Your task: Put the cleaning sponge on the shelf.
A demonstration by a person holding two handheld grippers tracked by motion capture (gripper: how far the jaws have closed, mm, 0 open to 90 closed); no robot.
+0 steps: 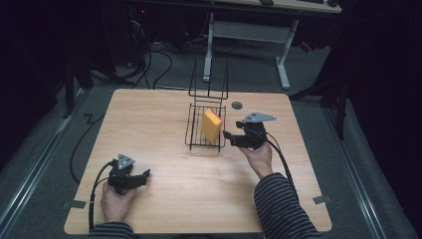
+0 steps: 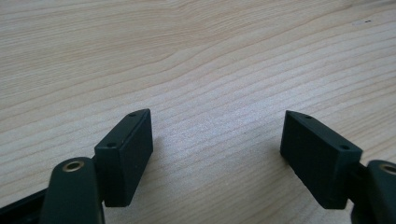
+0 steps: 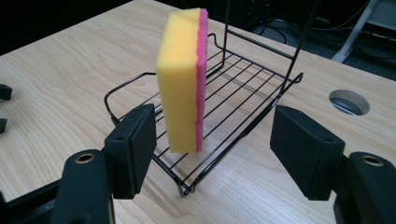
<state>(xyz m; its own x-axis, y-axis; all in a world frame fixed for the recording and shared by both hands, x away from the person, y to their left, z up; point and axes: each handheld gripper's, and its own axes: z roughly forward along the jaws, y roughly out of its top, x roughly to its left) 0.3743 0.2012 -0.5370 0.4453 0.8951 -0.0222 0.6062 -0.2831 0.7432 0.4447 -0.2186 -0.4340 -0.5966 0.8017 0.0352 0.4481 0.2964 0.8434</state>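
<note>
The right gripper view reveals the pink scouring face on the yellow sponge (image 3: 182, 79), standing on edge in the black wire rack (image 3: 243, 100). The right gripper (image 1: 232, 136), jaws spread wide and empty, points at nine o'clock toward it. The left gripper (image 1: 142, 177) rests low on the pale wood-grain worktop (image 2: 196, 60), jaws wide, empty.

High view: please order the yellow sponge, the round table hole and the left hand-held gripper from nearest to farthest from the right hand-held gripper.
1. Yellow rectangular sponge, just left, in the rack.
2. Round dark table hole, behind.
3. Left hand-held gripper, far left, near table edge.
</note>
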